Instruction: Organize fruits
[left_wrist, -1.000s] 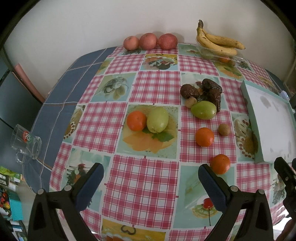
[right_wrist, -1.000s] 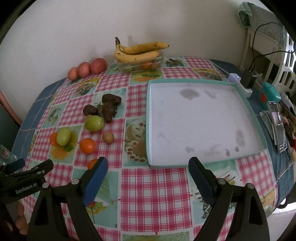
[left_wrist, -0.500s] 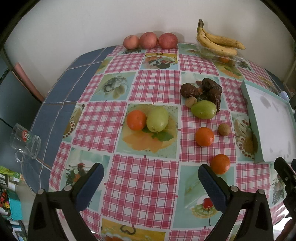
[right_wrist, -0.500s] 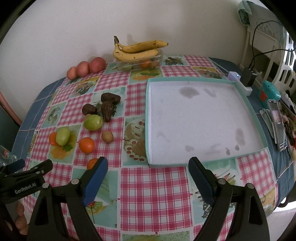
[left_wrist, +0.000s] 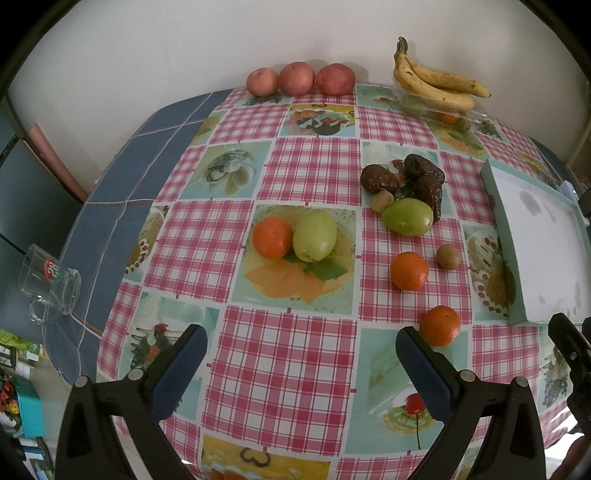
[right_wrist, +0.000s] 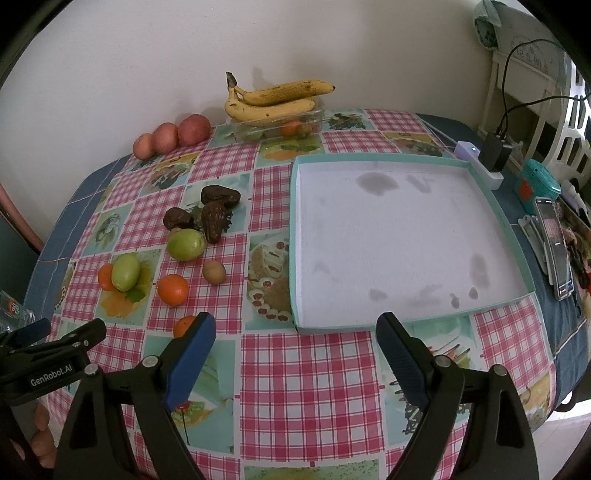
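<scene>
bare tablecloth ahead; fruits crowd beside tray.

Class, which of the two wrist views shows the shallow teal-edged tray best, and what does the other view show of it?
The right wrist view: the tray lies whole in the frame, all four rims and its stained white floor visible, with nothing in it. The left wrist view catches the tray only partly, squeezed against the picture's right edge.

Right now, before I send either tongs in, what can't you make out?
- Clear container under the bananas: contents too small, both views.
- Nearest orange: half hidden by the right tongs' finger, right view.
- Tray: cut off by the edge, left view.
</scene>
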